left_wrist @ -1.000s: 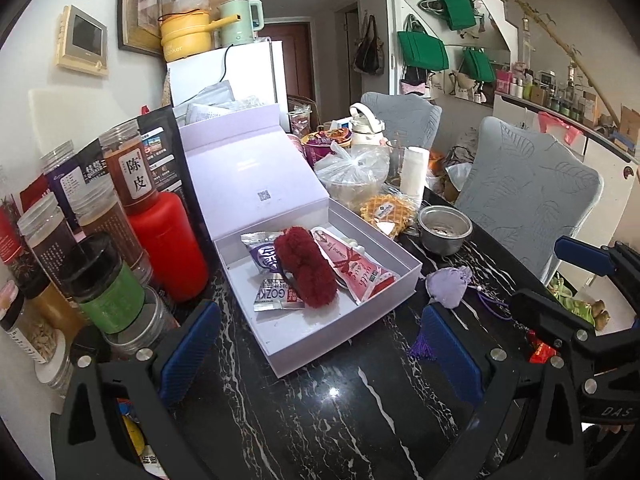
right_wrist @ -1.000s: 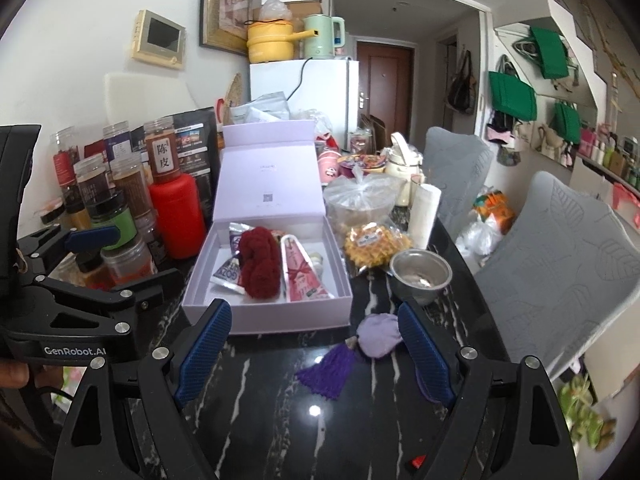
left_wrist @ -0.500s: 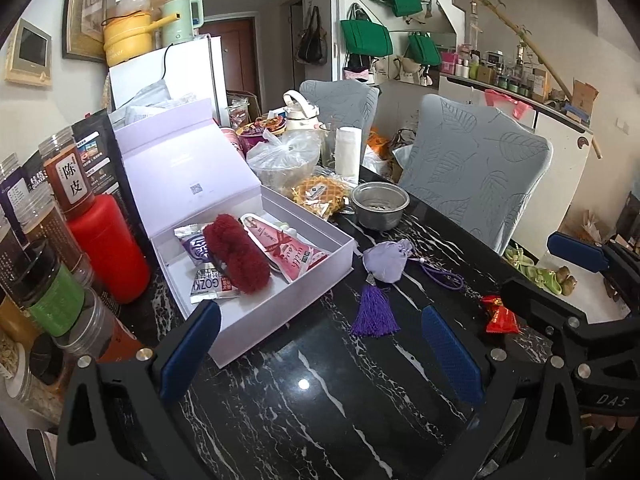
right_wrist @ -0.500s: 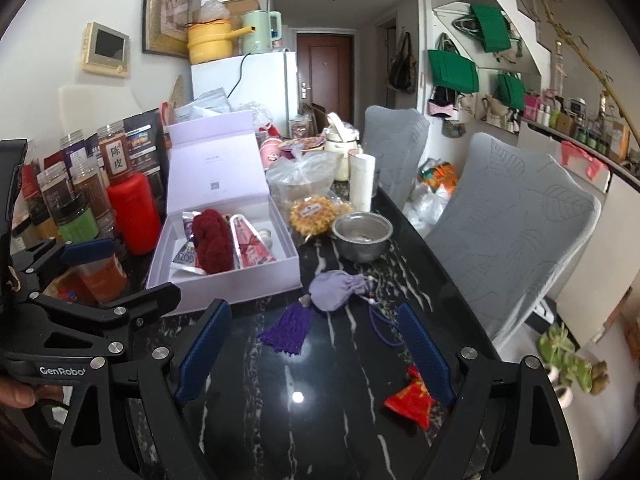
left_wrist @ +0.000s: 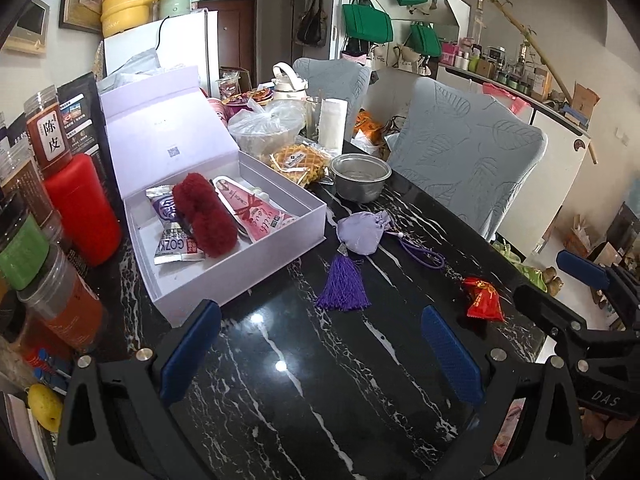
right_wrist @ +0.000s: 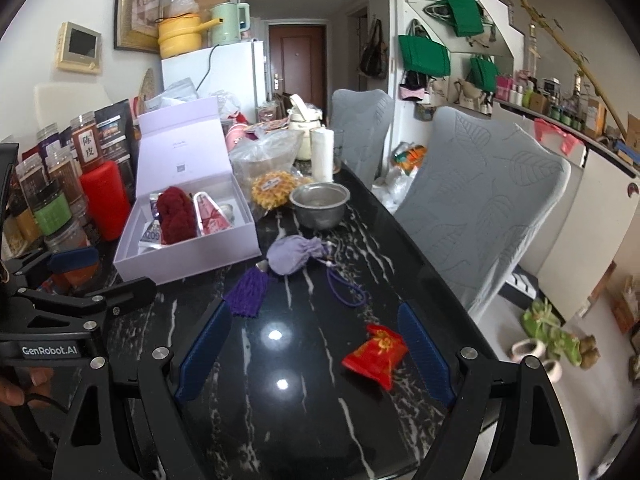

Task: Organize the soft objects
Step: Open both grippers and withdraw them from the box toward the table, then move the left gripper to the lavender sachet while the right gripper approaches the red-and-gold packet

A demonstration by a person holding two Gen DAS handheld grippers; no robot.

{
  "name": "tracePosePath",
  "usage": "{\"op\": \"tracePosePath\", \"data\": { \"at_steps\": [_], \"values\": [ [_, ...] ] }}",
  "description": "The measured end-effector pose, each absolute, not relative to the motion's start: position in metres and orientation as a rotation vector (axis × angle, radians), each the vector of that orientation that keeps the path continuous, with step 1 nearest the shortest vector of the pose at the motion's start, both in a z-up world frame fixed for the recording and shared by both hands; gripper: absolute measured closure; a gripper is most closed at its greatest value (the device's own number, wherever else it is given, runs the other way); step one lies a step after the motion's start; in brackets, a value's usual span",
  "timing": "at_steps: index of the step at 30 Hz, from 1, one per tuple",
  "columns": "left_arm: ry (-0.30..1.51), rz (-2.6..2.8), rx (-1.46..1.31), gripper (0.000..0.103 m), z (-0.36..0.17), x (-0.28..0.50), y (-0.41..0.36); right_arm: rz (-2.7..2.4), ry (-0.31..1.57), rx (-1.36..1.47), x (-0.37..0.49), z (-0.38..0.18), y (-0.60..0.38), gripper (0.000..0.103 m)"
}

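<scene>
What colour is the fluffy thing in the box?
Dark red fluffy thing, clearest in the left wrist view.

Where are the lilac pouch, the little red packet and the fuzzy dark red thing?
lilac pouch (right_wrist: 294,255), right wrist view, middle of its cloth body.
red packet (right_wrist: 375,354), right wrist view, centre of the wrapper.
fuzzy dark red thing (left_wrist: 205,213), left wrist view, middle of its plush top.

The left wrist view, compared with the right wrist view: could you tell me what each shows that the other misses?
Only the left wrist view shows the yellow fruit at its lower left edge. Only the right wrist view shows the wall panel's dark screen whole. Both share the lilac box, lilac pouch, red packet and steel bowl.
</scene>
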State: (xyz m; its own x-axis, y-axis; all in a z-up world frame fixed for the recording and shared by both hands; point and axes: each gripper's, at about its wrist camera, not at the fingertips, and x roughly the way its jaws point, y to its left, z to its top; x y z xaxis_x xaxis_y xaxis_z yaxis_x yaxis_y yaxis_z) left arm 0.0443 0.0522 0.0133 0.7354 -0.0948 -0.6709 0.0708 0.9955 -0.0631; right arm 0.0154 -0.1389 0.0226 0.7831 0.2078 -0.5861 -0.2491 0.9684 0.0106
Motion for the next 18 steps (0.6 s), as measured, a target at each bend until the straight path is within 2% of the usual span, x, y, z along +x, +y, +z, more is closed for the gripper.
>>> {"op": "tracePosePath", "data": {
  "at_steps": [18],
  "values": [
    [0.834, -0.068, -0.042, 0.001, -0.031, 0.076, 0.021, 0.231, 0.807, -0.026, 0.042, -0.048, -0.189, 0.019]
  ]
}}
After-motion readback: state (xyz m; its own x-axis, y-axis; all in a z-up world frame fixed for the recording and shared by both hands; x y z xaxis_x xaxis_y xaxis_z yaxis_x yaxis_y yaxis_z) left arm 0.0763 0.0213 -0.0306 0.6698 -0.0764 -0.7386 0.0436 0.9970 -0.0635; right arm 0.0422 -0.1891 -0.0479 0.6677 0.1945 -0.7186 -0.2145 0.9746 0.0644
